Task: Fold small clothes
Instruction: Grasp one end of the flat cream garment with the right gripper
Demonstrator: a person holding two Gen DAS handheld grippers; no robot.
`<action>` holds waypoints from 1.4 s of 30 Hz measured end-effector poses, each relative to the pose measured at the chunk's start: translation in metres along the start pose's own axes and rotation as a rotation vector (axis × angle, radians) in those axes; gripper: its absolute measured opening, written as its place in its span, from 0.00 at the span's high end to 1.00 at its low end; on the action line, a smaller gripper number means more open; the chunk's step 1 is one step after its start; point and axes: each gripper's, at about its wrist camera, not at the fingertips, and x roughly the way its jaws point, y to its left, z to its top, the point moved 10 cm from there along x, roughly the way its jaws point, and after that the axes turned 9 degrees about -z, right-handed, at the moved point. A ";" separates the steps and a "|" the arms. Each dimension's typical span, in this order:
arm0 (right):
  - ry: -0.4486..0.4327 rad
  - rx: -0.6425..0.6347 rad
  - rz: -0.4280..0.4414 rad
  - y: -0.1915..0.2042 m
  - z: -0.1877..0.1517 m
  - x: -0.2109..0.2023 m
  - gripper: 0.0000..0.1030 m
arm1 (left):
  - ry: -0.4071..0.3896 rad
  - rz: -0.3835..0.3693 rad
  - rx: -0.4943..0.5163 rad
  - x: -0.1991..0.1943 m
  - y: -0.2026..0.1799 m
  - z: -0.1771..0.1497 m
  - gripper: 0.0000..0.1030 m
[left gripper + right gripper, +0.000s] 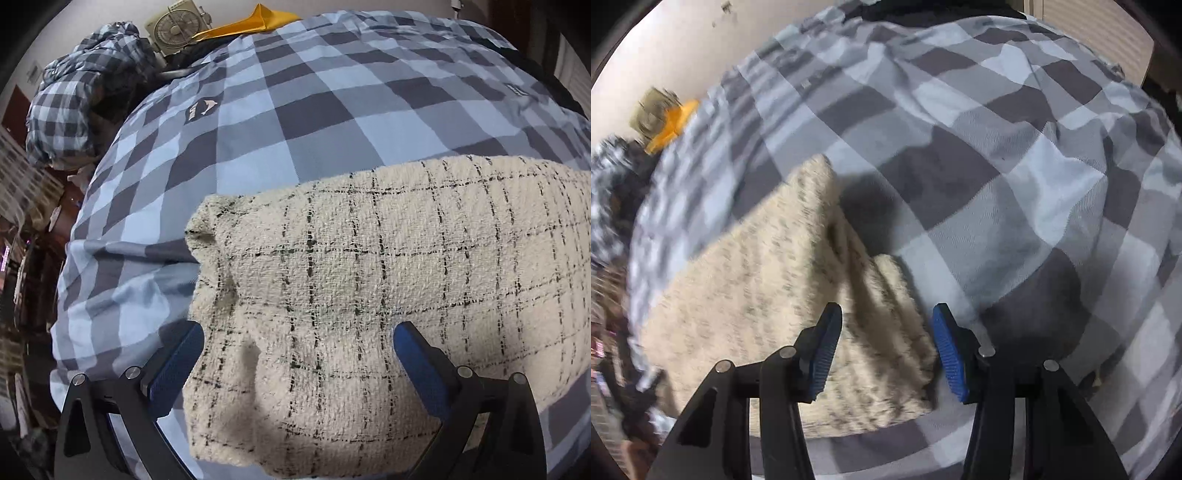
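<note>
Cream knit garment [388, 277] with thin dark check lines, lying on a bed covered by a blue-and-grey checked duvet [295, 110]. It looks part-folded: a thick, layered slab with a rounded folded corner at its far left in the left wrist view. Its long axis runs crosswise there, left to right, out past the right of the frame.

Left hand-held gripper [299, 354]: fingers wide apart, pointing steeply down, the garment's near left end lying between them. The pads do not press on the cloth; nothing is clamped.

Right hand-held gripper [886, 343]: fingers partly apart, straddling the raised ridge of cloth at the garment's [768, 295] right-hand edge. The right wrist view is motion-blurred on its left side, so whether the pads touch the knit is hard to say; a gap seems to show at each side. I read it as not yet gripping.

Key relation: the garment lies straight ahead of and below both grippers, one at each end of its long axis. The right one looks nearer a grip, with its narrower gap already set about the ridge. Judgement: the next move is probably a pinch at that edge to carry it over toward the left end.

Beyond: a bunched checked quilt [85, 92], a small fan [177, 27] and a yellow thing [255, 22] by the wall.
</note>
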 end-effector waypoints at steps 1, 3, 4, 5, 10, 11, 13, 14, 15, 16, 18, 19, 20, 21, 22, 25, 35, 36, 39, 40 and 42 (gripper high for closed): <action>0.000 -0.005 0.021 0.004 -0.003 -0.001 0.55 | 0.000 -0.001 0.001 0.001 0.000 0.000 0.00; 0.039 -0.033 0.023 0.009 -0.012 0.007 0.55 | 0.002 -0.005 0.001 0.003 -0.001 0.000 0.00; 0.063 -0.047 0.022 0.006 -0.015 0.010 0.55 | 0.002 -0.007 -0.001 0.003 -0.001 0.000 0.00; 0.085 -0.063 0.021 0.008 -0.018 0.017 0.55 | 0.002 -0.011 -0.005 0.004 -0.001 -0.001 0.00; 0.074 -0.106 0.049 0.023 -0.010 0.022 0.97 | 0.002 -0.034 -0.027 0.004 0.001 -0.002 0.00; 0.062 -0.098 0.066 0.024 -0.009 0.019 0.97 | 0.003 -0.039 -0.031 0.005 0.001 -0.002 0.00; 0.032 -0.059 0.140 0.024 -0.006 0.010 0.98 | 0.004 -0.050 -0.042 0.006 0.002 -0.003 0.00; 0.025 -0.040 0.167 0.022 -0.006 0.006 0.98 | 0.006 -0.058 -0.050 0.007 0.002 -0.003 0.00; 0.016 0.004 0.216 0.018 -0.005 -0.001 0.98 | 0.007 -0.065 -0.057 0.007 0.003 -0.003 0.00; 0.006 0.050 0.253 0.013 -0.005 -0.009 0.99 | 0.008 -0.075 -0.065 0.008 0.003 -0.004 0.00; -0.007 0.136 0.311 0.001 -0.007 -0.020 0.99 | 0.012 -0.094 -0.086 0.009 0.004 -0.005 0.00; -0.006 0.179 0.334 -0.003 -0.008 -0.023 0.99 | 0.015 -0.108 -0.102 0.010 0.005 -0.006 0.00; -0.003 0.204 0.344 -0.006 -0.011 -0.025 0.99 | 0.018 -0.118 -0.113 0.011 0.006 -0.007 0.00; 0.001 0.213 0.333 -0.005 -0.012 -0.024 0.99 | 0.021 -0.124 -0.120 0.011 0.006 -0.007 0.00; 0.009 0.222 0.317 -0.005 -0.014 -0.022 0.99 | 0.025 -0.139 -0.131 0.012 0.007 -0.008 0.00; 0.104 0.280 0.259 -0.016 -0.025 0.003 0.99 | 0.037 -0.172 -0.163 0.014 0.007 -0.009 0.00; -0.255 0.255 0.012 -0.048 0.022 -0.062 0.67 | 0.038 -0.138 -0.153 0.012 0.007 -0.007 0.00; -0.269 0.202 0.043 -0.029 0.024 -0.064 0.50 | 0.027 -0.110 -0.140 0.008 0.007 -0.004 0.00; -0.316 -0.017 0.039 0.034 0.014 -0.066 0.29 | -0.144 0.012 -0.021 -0.031 -0.003 0.021 0.00; -0.335 -0.099 0.031 0.059 0.010 -0.064 0.25 | -0.210 -0.001 0.022 -0.045 -0.014 0.029 0.00; -0.354 -0.241 0.047 0.102 -0.004 -0.055 0.21 | -0.286 -0.074 0.083 -0.060 -0.038 0.036 0.00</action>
